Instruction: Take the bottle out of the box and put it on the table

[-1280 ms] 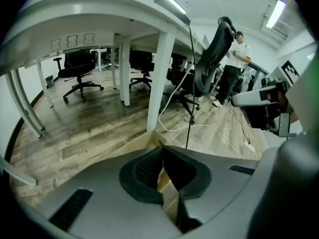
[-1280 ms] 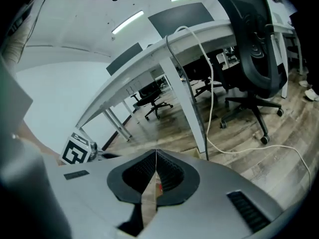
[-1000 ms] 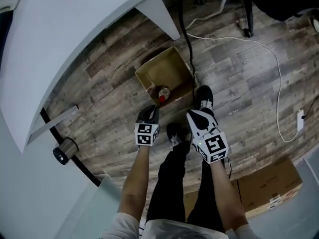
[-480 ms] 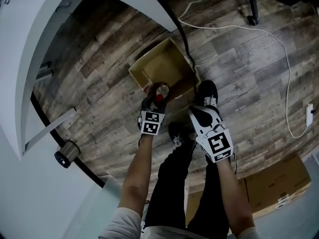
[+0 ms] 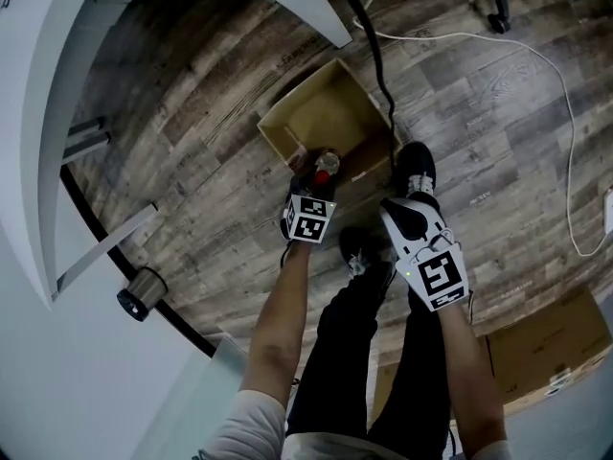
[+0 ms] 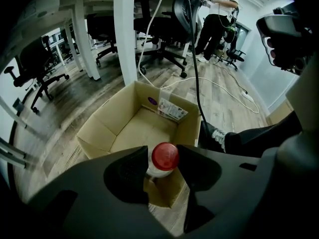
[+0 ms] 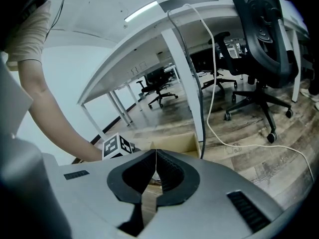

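We see the bottle [image 6: 165, 156] inside the box [image 5: 330, 113], in the corner nearest the person, its red cap showing above a pale body. The left gripper [image 5: 319, 185] reaches steeply down into that corner. Its jaws stand apart on either side of the cap, and we cannot see them pressing on it. They have just been closing a little, with the cap between them.

The box sits open on the wood floor [image 5: 211, 161], and apart from the bottle we see only its bare cardboard bottom. A printed label [image 6: 172, 109] is stuck on the inside of its far wall. A black cable [image 5: 378, 56] runs across the floor past the box's far corner, and a white cable [image 5: 565, 132] loops well off to the right.

The person's black shoe [image 5: 415, 171] is just beside the box. The right gripper [image 7: 156, 156] hangs above that shoe, outside the box. Its jaws are together with nothing between them. From its own view we see the marker cube [image 7: 118, 146] of the left gripper and the bare forearm [image 7: 55, 118] behind it.

The white surface [image 5: 57, 113] curves round the upper left of the head view, well apart from the box, with one leg [image 6: 124, 34] standing just behind it. Office chairs [image 6: 164, 29] stand farther back, and a second cardboard box [image 5: 541, 348] lies on the floor near the person's right.
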{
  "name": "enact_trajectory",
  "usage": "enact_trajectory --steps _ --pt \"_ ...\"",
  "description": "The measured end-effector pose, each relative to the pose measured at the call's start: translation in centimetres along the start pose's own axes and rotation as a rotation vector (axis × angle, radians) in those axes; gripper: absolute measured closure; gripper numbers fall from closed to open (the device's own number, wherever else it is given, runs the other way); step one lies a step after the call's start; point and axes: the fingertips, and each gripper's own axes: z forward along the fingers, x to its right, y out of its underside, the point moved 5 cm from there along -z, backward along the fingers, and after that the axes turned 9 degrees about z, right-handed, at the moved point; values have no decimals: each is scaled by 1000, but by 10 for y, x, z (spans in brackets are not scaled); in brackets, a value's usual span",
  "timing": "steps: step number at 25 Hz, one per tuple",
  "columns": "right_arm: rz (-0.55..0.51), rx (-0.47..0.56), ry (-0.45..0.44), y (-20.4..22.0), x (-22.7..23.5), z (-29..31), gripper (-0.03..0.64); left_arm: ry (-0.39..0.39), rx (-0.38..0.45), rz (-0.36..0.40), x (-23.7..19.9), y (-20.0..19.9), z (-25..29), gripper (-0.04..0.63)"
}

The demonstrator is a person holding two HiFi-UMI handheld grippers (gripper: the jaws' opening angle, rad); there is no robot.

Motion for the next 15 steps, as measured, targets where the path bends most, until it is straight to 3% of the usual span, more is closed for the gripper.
enact_trajectory --steps 11,15 --pt "-5 20 5 -1 -3 8 577 -13 -61 143 -1 -2 1 419" --pt "-13 28 6 -3 -4 1 577 -12 -57 128 0 1 -8 431"
